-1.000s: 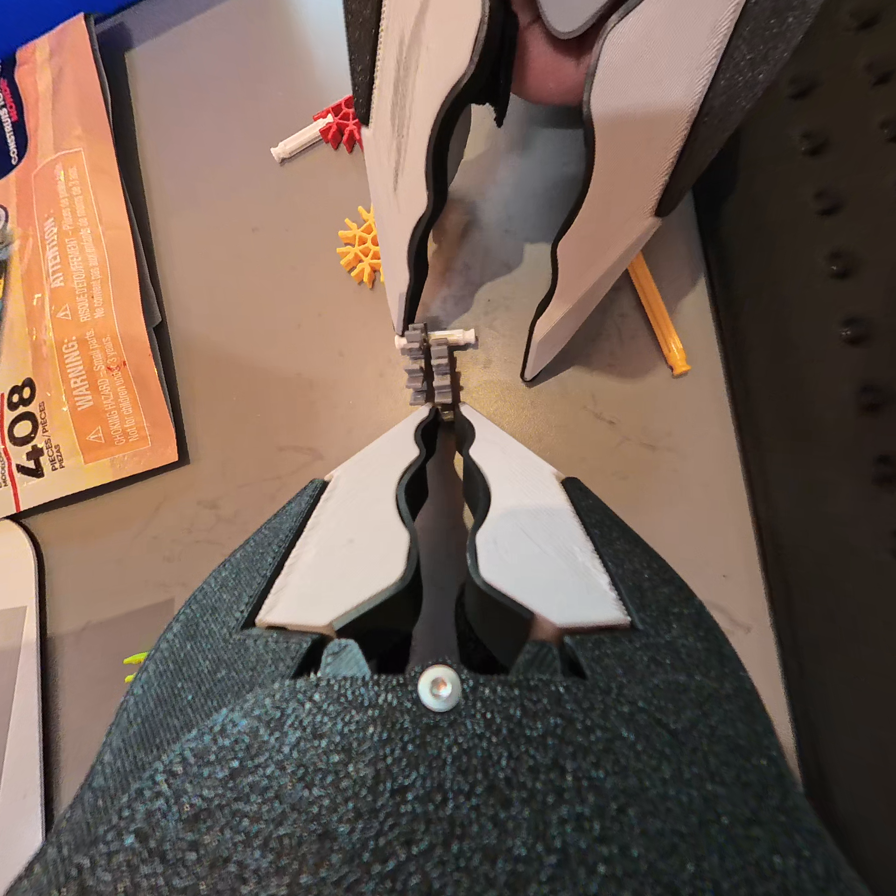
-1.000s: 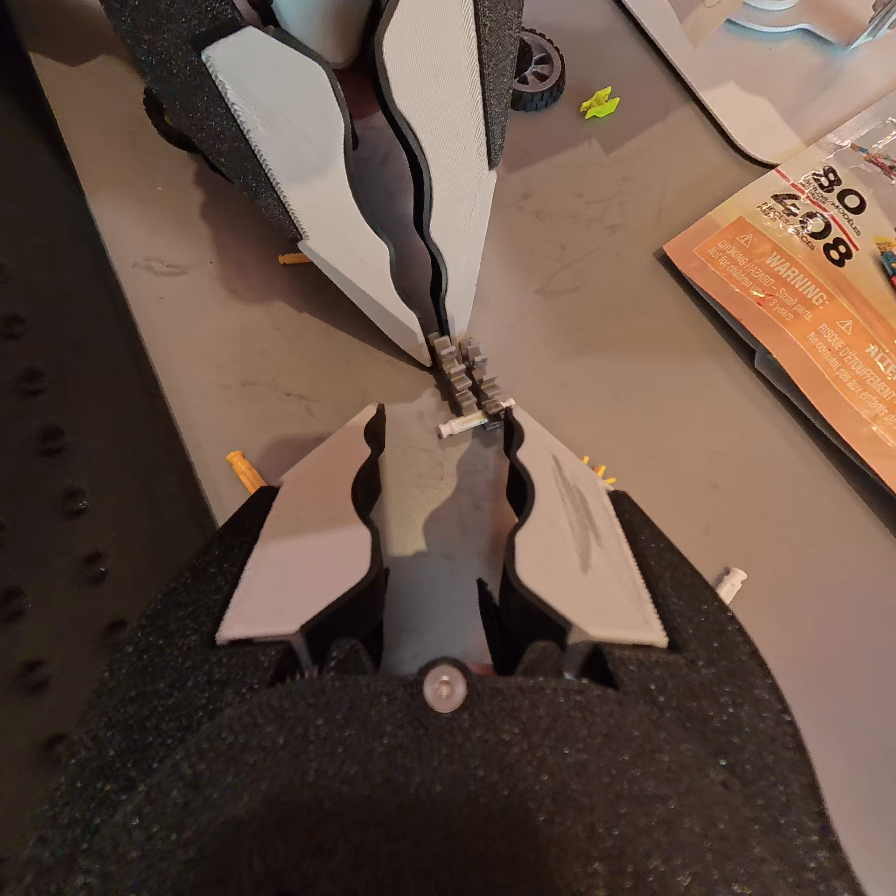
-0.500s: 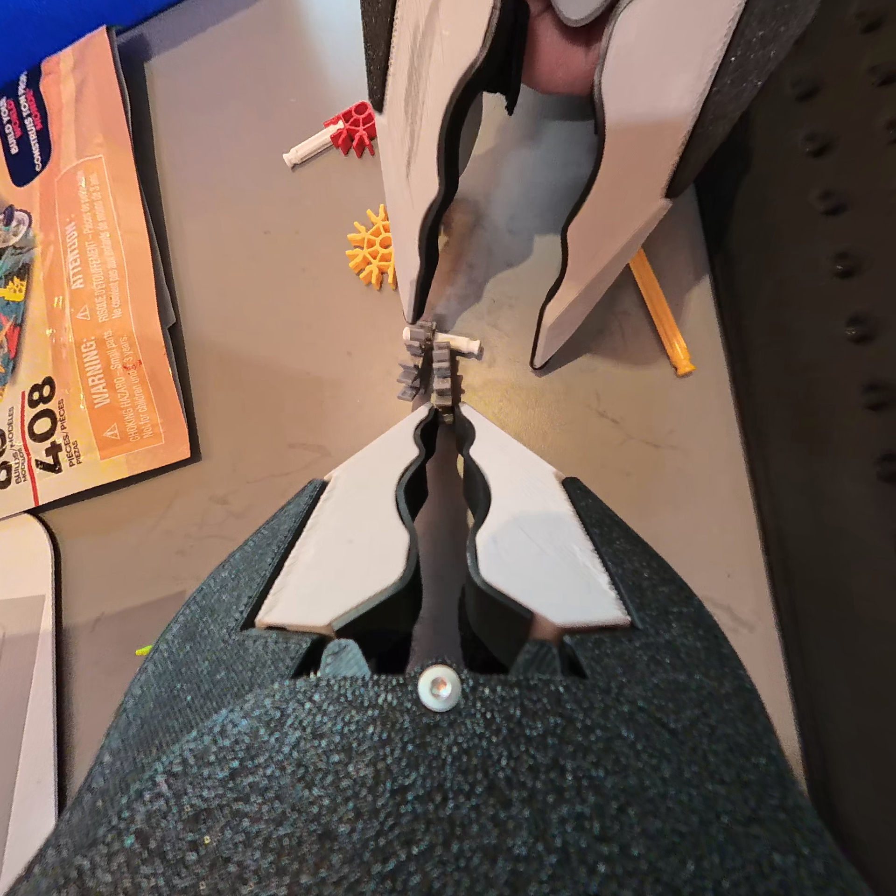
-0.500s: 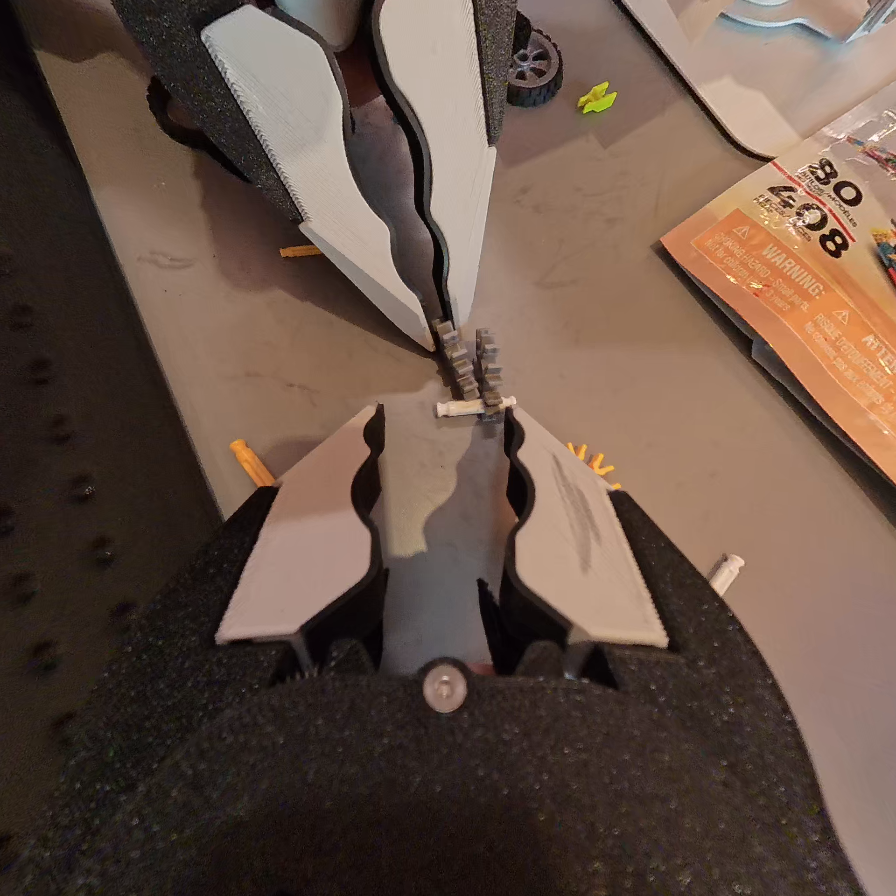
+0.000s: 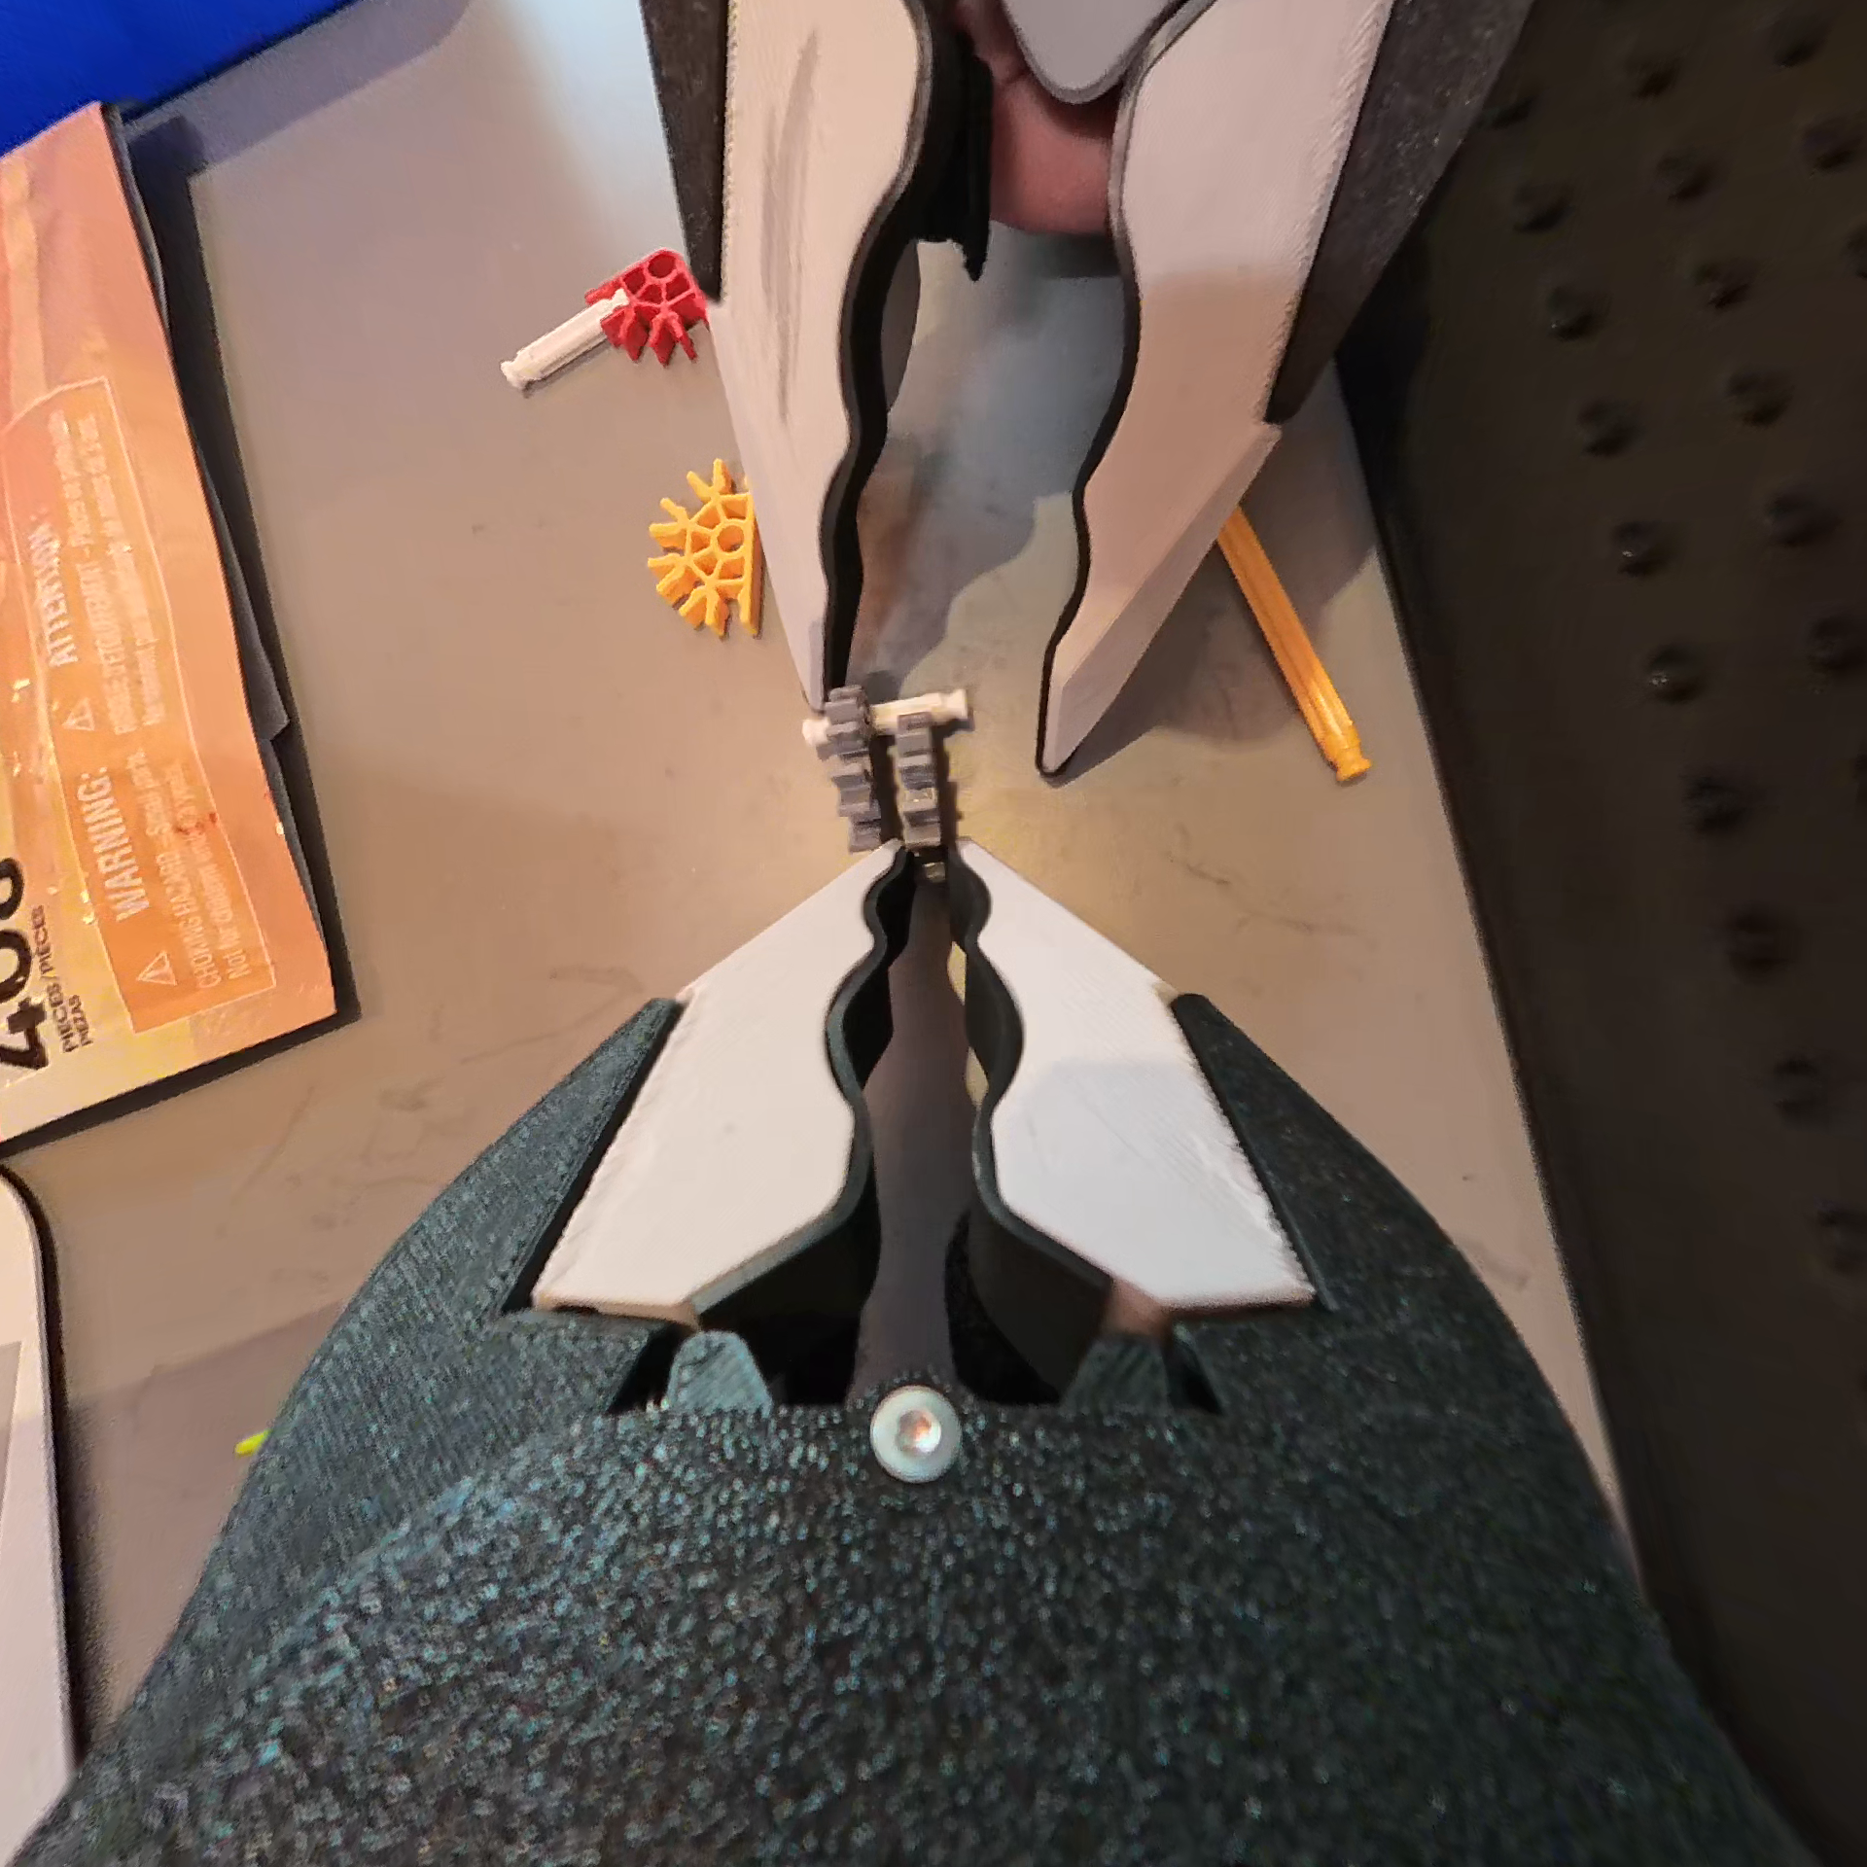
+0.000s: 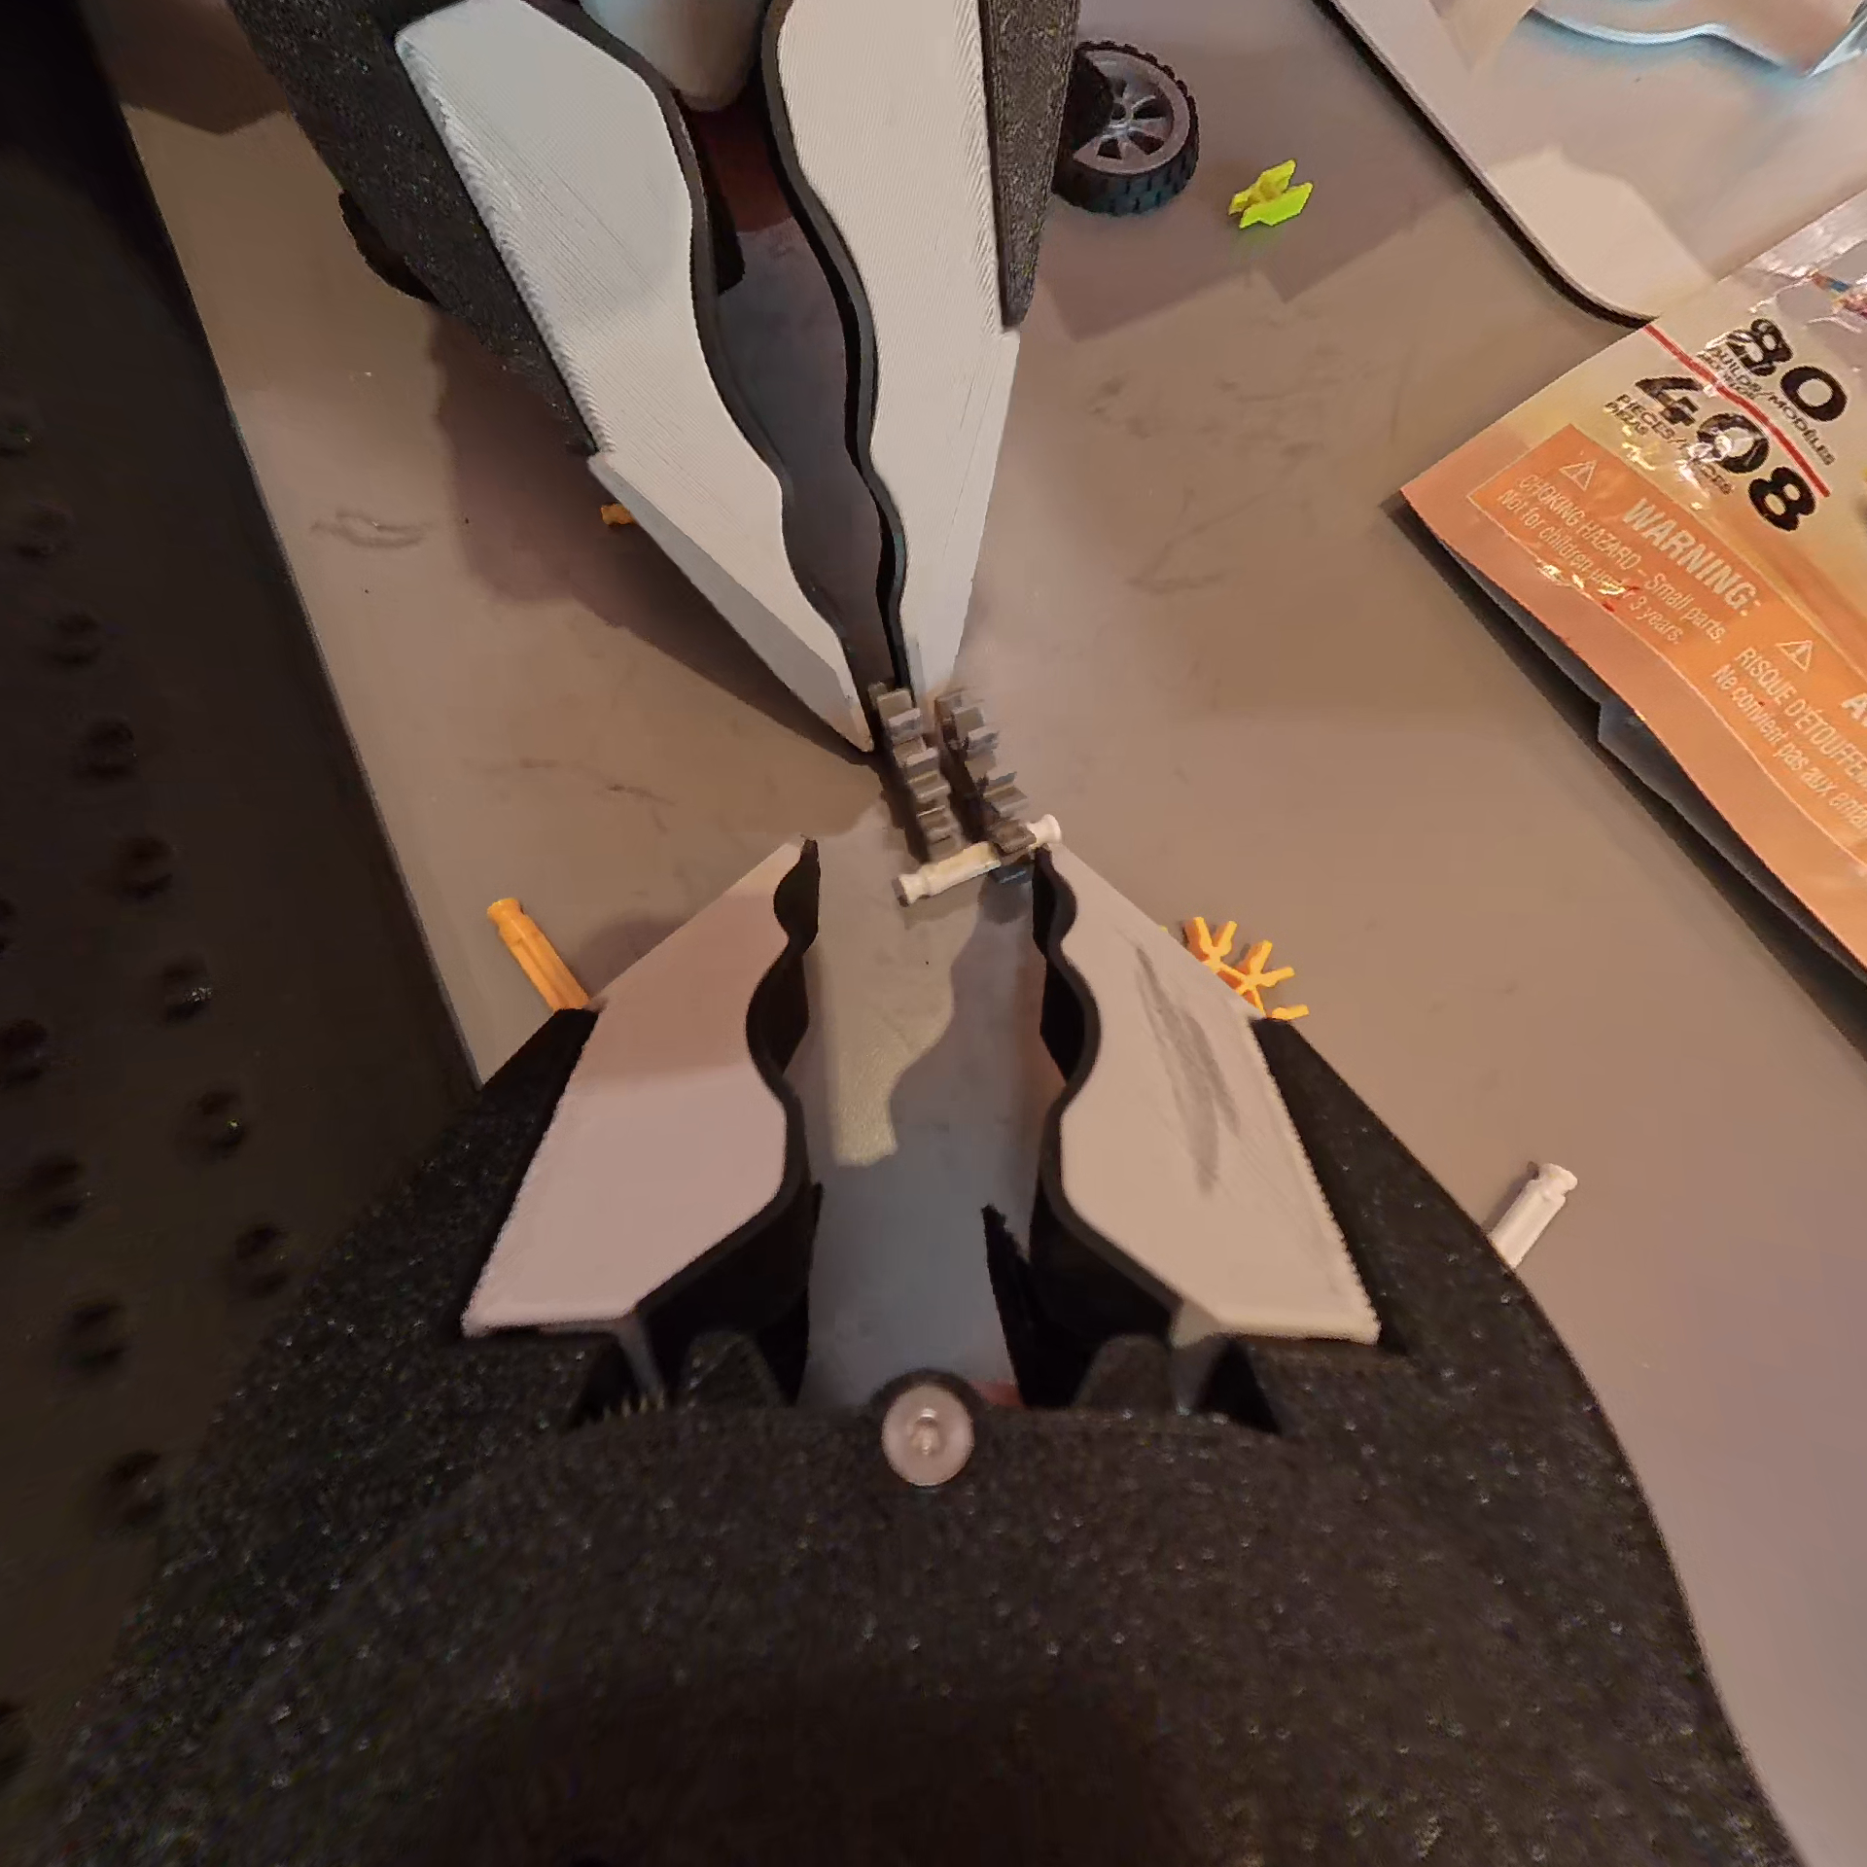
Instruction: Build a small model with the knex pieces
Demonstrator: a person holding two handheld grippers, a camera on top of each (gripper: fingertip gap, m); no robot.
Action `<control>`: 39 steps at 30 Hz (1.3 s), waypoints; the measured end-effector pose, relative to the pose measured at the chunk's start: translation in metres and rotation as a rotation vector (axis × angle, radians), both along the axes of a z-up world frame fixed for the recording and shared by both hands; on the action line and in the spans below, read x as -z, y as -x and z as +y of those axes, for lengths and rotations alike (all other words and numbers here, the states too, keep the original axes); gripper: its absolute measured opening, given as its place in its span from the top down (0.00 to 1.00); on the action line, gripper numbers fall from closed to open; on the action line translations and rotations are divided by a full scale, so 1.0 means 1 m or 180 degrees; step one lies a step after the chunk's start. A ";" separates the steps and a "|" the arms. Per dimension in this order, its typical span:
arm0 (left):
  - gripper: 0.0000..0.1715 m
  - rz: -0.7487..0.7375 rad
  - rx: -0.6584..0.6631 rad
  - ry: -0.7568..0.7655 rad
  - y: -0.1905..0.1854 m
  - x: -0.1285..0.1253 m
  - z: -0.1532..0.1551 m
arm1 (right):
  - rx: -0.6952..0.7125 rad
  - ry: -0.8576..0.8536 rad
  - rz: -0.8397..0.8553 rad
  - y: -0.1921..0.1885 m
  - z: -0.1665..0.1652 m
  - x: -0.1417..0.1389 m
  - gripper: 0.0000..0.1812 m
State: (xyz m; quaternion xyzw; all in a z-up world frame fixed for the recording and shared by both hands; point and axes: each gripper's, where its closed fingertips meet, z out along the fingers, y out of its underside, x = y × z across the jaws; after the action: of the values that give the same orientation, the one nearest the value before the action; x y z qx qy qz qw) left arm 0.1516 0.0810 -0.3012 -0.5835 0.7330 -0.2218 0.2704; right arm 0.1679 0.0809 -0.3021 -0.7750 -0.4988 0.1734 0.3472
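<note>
Two grey toothed connectors stand side by side on a short white rod just above the grey table. My left gripper is shut on the bottom edge of the right-hand connector. The other connector sits on the rod beside it with a small gap. My right gripper comes from the far side and is open around the rod. One of its fingertips touches the free connector. In the right wrist view my right gripper is open at the rod, facing the left gripper.
An orange printed packet lies at the left. A red connector with a white rod, a yellow snowflake connector and an orange rod lie near the right gripper. A black studded mat borders the table. A toy wheel and a lime piece lie beyond. Both grippers' tips are close together, under 4 cm apart.
Half a second ago the free connector was tilted away from the held one. It now stands parallel to it again. Both grippers have shifted only slightly.
</note>
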 end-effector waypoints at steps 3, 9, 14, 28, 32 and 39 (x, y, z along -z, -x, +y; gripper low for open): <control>0.97 0.0009 0.0022 -0.0028 -0.003 0.000 -0.001 | -0.0005 -0.0011 0.0002 0.000 0.000 0.000 0.78; 0.96 0.0005 -0.0057 -0.0036 -0.003 0.001 0.003 | -0.0004 -0.0009 0.0014 0.000 0.000 0.000 0.77; 0.96 0.0036 -0.0076 -0.0040 -0.002 0.002 0.003 | -0.0007 -0.0020 0.0011 -0.001 -0.001 0.000 0.77; 0.97 0.0028 -0.0047 -0.0010 -0.003 0.003 0.002 | -0.0044 0.0080 0.0184 -0.010 -0.002 -0.011 0.77; 0.97 0.0021 -0.0037 0.0018 -0.004 0.003 0.003 | -0.0127 0.0032 -0.0019 -0.017 0.000 -0.005 0.79; 0.97 0.0020 -0.0019 0.0026 -0.005 0.003 0.003 | -0.0371 0.0034 -0.0113 -0.014 0.000 -0.003 0.85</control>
State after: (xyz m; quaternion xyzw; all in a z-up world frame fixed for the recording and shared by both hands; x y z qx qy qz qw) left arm 0.1562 0.0835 -0.3041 -0.5875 0.7312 -0.2222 0.2664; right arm 0.1822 0.0807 -0.2986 -0.7494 -0.5482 0.1823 0.3234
